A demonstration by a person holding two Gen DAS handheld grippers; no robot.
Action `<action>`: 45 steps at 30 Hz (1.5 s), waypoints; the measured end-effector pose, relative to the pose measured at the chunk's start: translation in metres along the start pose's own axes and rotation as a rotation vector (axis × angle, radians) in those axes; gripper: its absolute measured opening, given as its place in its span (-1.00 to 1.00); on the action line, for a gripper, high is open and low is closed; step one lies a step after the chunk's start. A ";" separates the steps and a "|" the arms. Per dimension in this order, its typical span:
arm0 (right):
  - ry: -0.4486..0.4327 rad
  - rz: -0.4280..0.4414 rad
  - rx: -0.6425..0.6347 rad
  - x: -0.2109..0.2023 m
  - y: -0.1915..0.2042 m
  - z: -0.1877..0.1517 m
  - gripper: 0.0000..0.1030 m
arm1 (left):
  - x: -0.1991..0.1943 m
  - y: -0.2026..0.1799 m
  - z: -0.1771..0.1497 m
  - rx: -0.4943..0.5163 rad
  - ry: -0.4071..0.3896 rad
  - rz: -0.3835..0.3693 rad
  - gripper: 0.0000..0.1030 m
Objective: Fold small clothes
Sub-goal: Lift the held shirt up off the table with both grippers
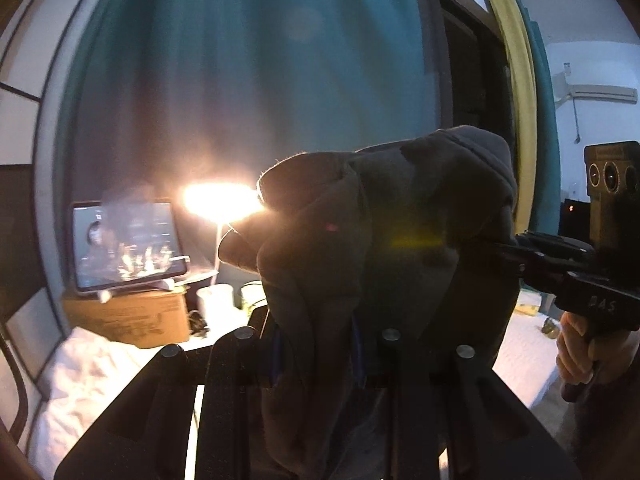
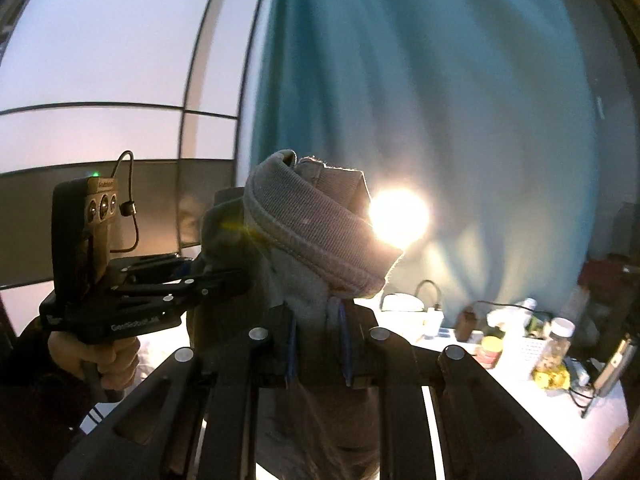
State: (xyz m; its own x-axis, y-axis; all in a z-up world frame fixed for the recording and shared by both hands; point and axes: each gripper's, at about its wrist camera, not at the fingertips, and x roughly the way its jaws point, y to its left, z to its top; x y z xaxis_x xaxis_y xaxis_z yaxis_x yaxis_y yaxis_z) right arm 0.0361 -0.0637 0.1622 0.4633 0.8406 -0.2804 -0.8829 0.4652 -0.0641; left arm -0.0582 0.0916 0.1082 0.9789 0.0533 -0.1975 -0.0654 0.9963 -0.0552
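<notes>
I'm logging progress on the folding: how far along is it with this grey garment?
Done: the grey garment is picked up, clear of the white bed surface. In hand: the left gripper and the right gripper each pinch an edge of it, bunched in the air before the teal curtain. Left: no neat fold shows yet; it must be spread, folded and set down.

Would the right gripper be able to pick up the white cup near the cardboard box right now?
Probably not: the right gripper is shut on the grey knit garment, so the white cup must wait.
</notes>
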 end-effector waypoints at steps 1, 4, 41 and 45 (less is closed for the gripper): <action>0.004 0.015 0.004 0.003 0.003 0.000 -0.64 | -0.002 0.003 -0.001 0.004 0.004 0.011 -0.52; 0.019 0.039 -0.003 0.011 0.013 -0.001 -0.64 | -0.007 0.013 -0.006 0.004 0.021 0.035 -0.52; 0.229 0.031 0.193 0.138 -0.052 -0.058 -0.63 | 0.093 0.057 -0.047 -0.032 0.271 0.020 -0.52; 0.252 0.039 0.211 0.154 -0.061 -0.066 -0.63 | 0.105 0.063 -0.050 -0.045 0.297 0.027 -0.52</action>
State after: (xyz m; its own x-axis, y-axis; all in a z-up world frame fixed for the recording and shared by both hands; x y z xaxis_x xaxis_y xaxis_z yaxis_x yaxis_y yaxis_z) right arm 0.1567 0.0195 0.0601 0.3731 0.7762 -0.5082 -0.8518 0.5037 0.1440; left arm 0.0302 0.1562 0.0347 0.8775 0.0516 -0.4768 -0.1061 0.9905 -0.0880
